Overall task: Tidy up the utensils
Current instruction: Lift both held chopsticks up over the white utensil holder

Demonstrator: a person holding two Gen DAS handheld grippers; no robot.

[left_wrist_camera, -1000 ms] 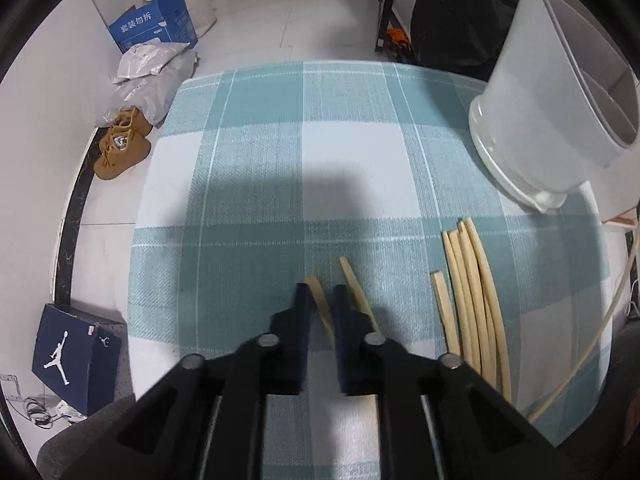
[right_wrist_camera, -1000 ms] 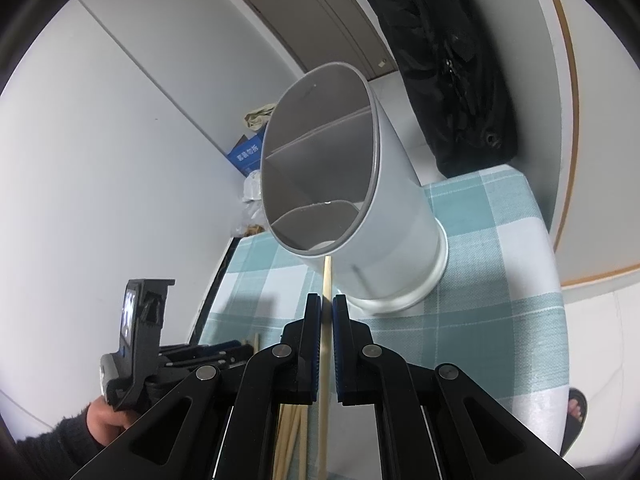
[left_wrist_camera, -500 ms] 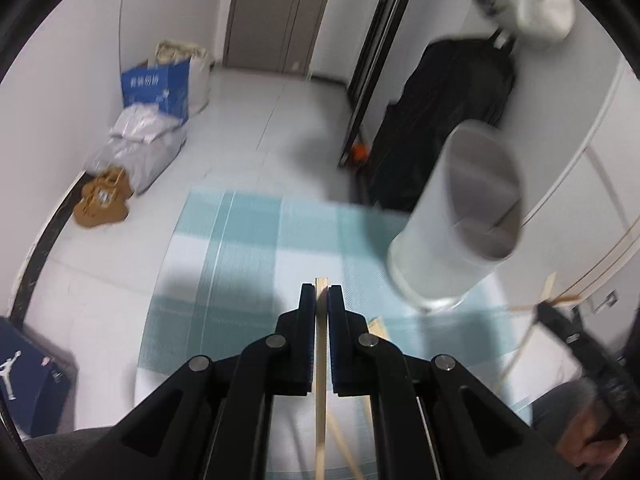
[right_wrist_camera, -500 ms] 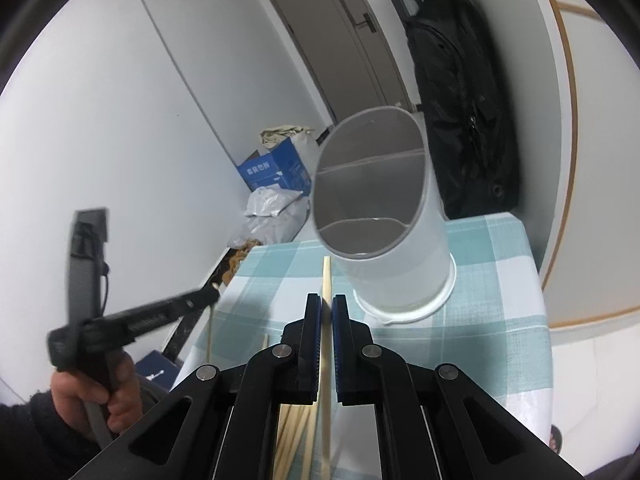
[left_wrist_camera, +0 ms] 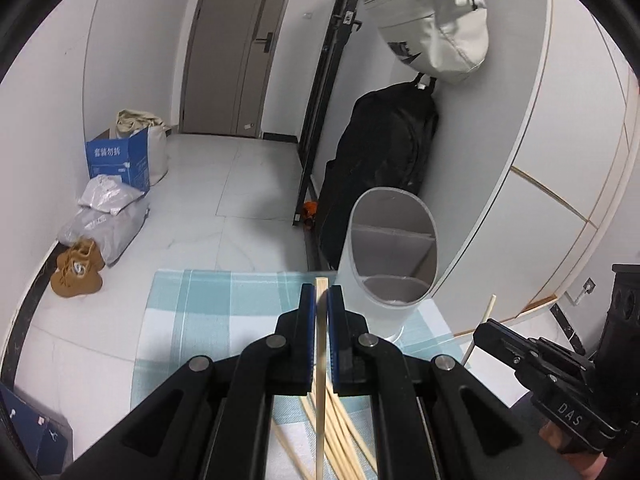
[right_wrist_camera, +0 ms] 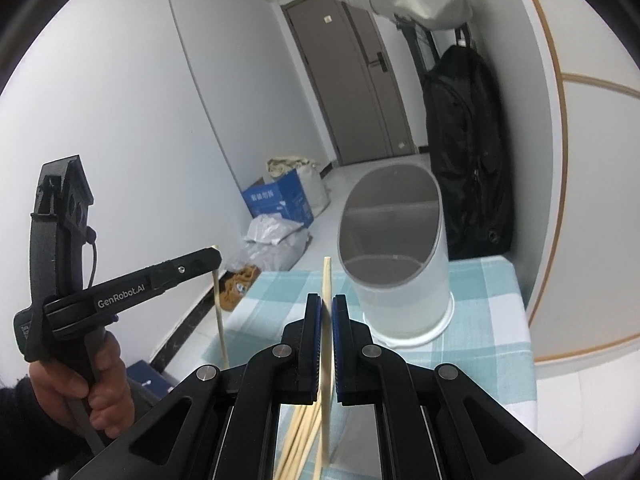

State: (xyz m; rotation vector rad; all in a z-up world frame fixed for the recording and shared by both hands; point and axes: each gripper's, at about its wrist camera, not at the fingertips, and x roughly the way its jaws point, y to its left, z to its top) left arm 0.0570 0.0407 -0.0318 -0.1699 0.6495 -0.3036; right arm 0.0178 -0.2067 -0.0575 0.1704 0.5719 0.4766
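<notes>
My left gripper is shut on a wooden chopstick and holds it upright above the table. My right gripper is shut on another chopstick, also upright. A white divided utensil holder stands on the checked tablecloth, just ahead and right of the left gripper; it also shows in the right wrist view. Several loose chopsticks lie on the cloth below the left gripper. The left gripper shows in the right wrist view and the right gripper in the left wrist view.
The table edge drops to a white floor with brown shoes, grey bags and a blue box. A black bag hangs on the wall behind the holder. A curved white wall is at the right.
My left gripper has closed on a chopstick and lifted it off the cloth, tilting the view up. My right gripper has pulled back from the holder with its chopstick.
</notes>
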